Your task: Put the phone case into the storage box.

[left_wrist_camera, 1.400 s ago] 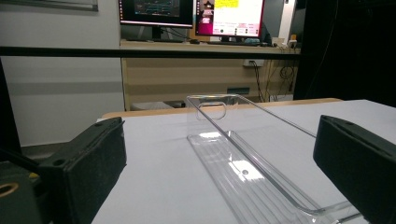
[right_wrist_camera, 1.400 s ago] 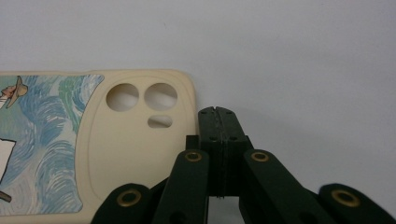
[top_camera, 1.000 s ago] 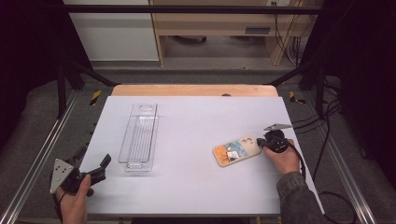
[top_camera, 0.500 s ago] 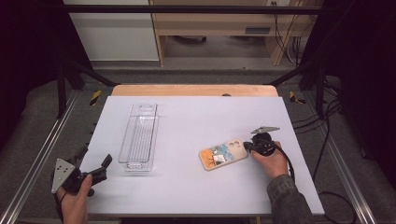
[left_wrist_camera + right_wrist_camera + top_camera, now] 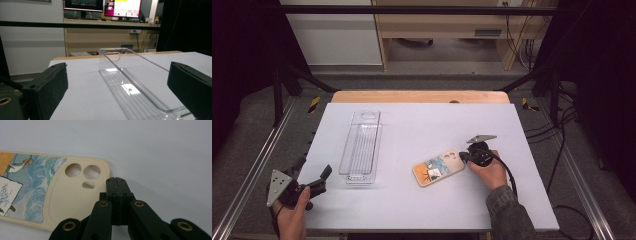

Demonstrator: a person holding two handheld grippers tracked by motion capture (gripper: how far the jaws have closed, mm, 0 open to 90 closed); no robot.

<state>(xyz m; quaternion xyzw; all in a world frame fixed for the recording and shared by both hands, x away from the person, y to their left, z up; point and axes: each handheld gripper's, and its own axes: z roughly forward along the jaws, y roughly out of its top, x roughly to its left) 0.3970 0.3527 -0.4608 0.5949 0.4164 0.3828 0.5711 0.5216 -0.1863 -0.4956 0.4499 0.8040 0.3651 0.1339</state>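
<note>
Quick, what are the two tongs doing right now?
Left tongs: open, holding nothing, pointed at the clear tray.
Right tongs: shut, holding nothing, tips against the end of the phone case.

No text, label, brand or number can be read anywhere on the table.

One phone case (image 5: 438,168), one clear plastic tray (image 5: 360,148) and two grippers on one table (image 5: 422,120)
</note>
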